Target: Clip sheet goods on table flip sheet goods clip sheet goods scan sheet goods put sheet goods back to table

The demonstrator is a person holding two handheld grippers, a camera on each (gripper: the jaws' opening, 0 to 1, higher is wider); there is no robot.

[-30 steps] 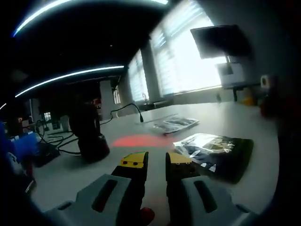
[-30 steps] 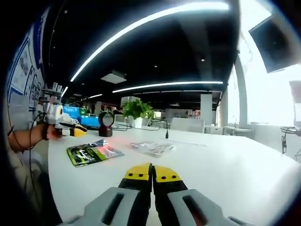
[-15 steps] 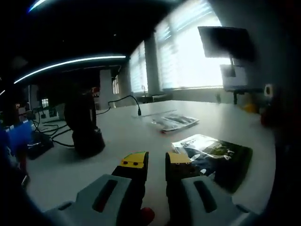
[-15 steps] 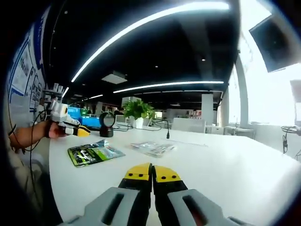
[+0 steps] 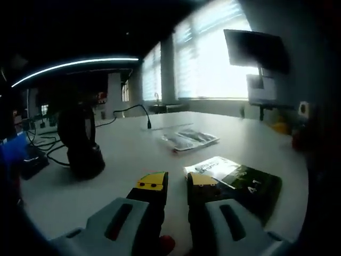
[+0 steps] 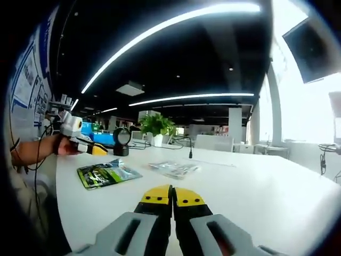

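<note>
One pack (image 5: 237,180) lies on the table (image 5: 138,154) just right of your left gripper (image 5: 175,180), touching its right jaw tip.
Your left jaws stand slightly apart and empty; your right gripper (image 6: 171,197), jaws together, sits far off. Pack's long axis runs away rightward; its near corner hides behind the jaw, print unreadable.

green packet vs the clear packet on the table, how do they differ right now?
The green packet is opaque, dark green with printed graphics; the clear packet is see-through with pale contents. In the left gripper view the green packet lies just past the left gripper, while the clear packet sits farther out on the table. The green one looks larger, being nearer. Both lie flat, ungripped.
</note>
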